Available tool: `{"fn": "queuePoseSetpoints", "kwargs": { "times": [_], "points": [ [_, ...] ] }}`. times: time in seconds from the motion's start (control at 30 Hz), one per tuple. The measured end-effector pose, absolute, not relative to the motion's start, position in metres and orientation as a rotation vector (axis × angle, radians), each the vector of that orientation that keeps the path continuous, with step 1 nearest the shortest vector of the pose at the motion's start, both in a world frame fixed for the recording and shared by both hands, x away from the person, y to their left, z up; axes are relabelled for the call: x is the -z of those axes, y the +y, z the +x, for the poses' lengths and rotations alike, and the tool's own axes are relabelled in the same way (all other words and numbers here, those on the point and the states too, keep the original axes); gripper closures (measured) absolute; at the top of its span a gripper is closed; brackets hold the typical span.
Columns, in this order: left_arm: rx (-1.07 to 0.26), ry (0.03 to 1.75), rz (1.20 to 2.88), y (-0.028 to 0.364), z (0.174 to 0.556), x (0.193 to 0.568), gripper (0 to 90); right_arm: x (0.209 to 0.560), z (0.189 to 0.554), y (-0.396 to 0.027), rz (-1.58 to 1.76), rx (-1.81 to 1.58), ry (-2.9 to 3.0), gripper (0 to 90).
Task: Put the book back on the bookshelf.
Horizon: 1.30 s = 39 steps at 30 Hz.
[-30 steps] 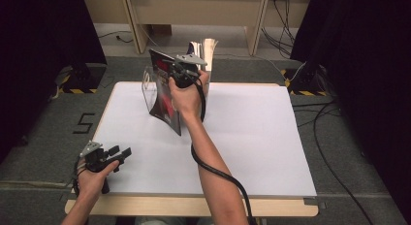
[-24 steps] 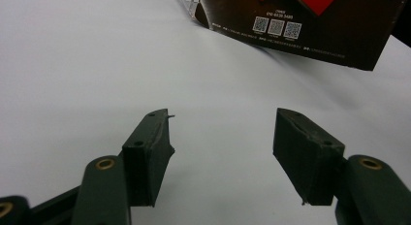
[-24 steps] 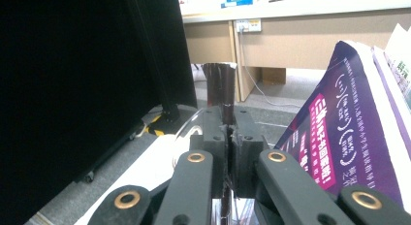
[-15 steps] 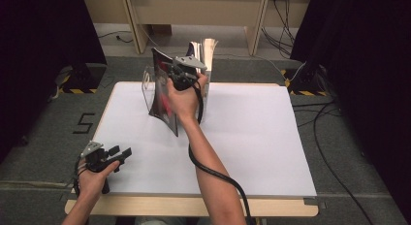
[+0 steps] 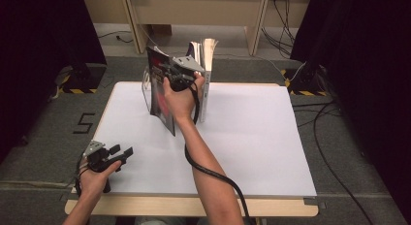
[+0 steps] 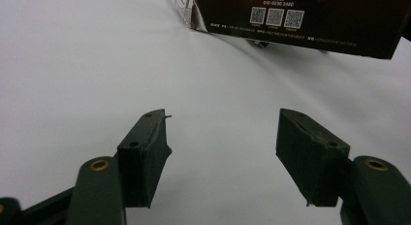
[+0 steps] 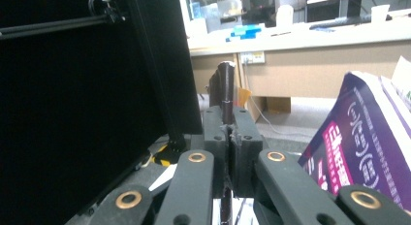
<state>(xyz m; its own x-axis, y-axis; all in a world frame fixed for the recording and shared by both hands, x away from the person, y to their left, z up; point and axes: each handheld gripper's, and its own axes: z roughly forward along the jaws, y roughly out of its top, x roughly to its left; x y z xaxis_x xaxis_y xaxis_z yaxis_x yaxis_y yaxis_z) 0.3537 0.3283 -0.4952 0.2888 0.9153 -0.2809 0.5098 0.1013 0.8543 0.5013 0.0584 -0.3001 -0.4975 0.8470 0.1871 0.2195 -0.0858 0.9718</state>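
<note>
- Jaws of my right gripper (image 5: pixel 167 70) pinch the dark book's (image 5: pixel 159 91) top edge, holding it upright.
- Left gripper (image 6: pixel 220 137) gapes empty, the book well ahead.

A white table (image 5: pixel 252 137) stands on grey floor (image 5: pixel 43 133) marked "5" (image 5: pixel 83 123), cables (image 5: pixel 334 137) trailing alongside.

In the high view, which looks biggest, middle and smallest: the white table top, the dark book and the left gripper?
1. White table top, by far the largest.
2. Dark book, which the right gripper pinches by its top edge.
3. Left gripper, smallest, although it sits nearer the camera than the book.
</note>
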Motion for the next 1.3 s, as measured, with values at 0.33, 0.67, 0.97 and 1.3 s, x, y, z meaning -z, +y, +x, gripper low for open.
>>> {"fn": "queuePoseSetpoints", "kwargs": {
  "times": [0.33, 0.67, 0.97, 1.3],
  "points": [
    [-0.536, 1.306, 1.555, 0.323, 0.354, 0.483, 34.4, 0.301, 0.501, 0.066, 1.149, -1.634, 1.653, 87.5],
    [-0.555, 1.26, 1.574, 0.312, 0.36, 0.473, 34.4, 0.309, 0.494, 0.066, 1.15, -1.614, 1.66, 86.6],
    [-0.56, 1.221, 1.585, 0.304, 0.362, 0.462, 34.4, 0.309, 0.475, 0.062, 1.136, -1.594, 1.742, 82.2],
    [-0.576, 1.173, 1.597, 0.289, 0.371, 0.446, 34.3, 0.322, 0.467, 0.053, 1.11, -1.56, 1.764, 73.0]
  ]
}}
